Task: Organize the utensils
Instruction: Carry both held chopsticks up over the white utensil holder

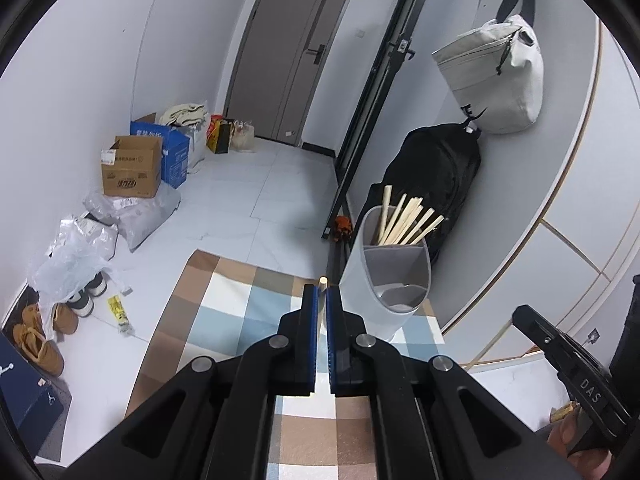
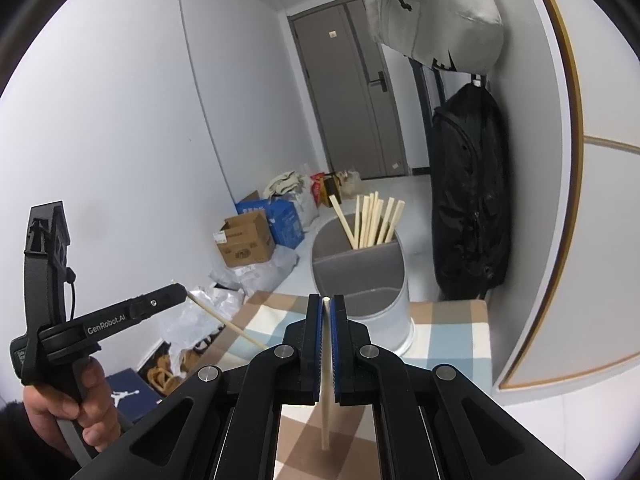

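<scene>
Hidden for most of its length in the left wrist view: the chopstick [image 1: 323,280] clamped in the left gripper [image 1: 322,300], only its pale round tip poking out above the blue pads [image 1: 311,328]. Seen far better from the right wrist view, where the left gripper [image 2: 182,294] enters from the left edge, clamped on that chopstick [image 2: 228,324], which slants down to the right and disappears behind the near gripper's black frame. Cut off at the bottom edge there: the left hand [image 2: 76,404] around the handle. Right gripper [image 2: 327,308] likewise closed tight on a second chopstick [image 2: 326,400], pale wood, running between the pads and hanging out below them over the checked cloth [image 2: 452,344]. In the left wrist view, only a slice of the right gripper [image 1: 568,364] at the right edge, its fingertips hard to make out.

Ahead of both: a white holder [image 2: 362,280] standing on the checked cloth, split inside by a grey divider. Far compartment filled with a bundle of chopsticks [image 2: 372,220], pale, square-ended, fanned out and leaning above the rim. Near compartment's contents not discernible from here. Same holder [image 1: 386,272] just right of the left gripper's tips in the left wrist view. Both held chopsticks well short of the holder's rim, neither touching it.
</scene>
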{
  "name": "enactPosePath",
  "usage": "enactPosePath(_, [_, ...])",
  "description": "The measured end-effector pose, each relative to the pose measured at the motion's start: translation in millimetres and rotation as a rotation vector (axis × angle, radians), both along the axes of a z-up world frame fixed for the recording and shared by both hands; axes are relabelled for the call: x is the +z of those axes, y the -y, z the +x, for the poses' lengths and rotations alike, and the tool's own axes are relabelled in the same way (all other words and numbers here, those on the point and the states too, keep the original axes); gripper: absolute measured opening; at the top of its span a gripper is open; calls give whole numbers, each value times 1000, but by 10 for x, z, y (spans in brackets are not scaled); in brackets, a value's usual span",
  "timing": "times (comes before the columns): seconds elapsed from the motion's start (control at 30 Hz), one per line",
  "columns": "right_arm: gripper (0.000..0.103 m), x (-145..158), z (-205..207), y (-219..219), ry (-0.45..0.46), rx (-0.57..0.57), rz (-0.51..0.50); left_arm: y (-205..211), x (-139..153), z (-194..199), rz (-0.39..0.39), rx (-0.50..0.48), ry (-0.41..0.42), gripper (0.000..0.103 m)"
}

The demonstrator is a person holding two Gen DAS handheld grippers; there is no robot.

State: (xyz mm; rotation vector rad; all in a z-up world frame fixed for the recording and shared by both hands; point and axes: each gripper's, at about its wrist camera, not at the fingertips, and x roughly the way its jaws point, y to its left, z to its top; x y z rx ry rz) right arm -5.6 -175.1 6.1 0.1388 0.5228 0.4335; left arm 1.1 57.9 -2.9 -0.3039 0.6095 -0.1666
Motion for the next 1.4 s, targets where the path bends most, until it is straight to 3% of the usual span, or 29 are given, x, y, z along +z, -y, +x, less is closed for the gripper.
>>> enactPosePath(0.6, [3,123,77,26,28,-1,26,249,199,-113,28,-87,57,0])
enactPosePath(1.03, [3,899,410,-6,137,17,36,425,893,73,30,-145,141,0])
enactPosePath(1.4, [3,1252,954,-136,157,25,20,476,1314,499,39,-166,179,0])
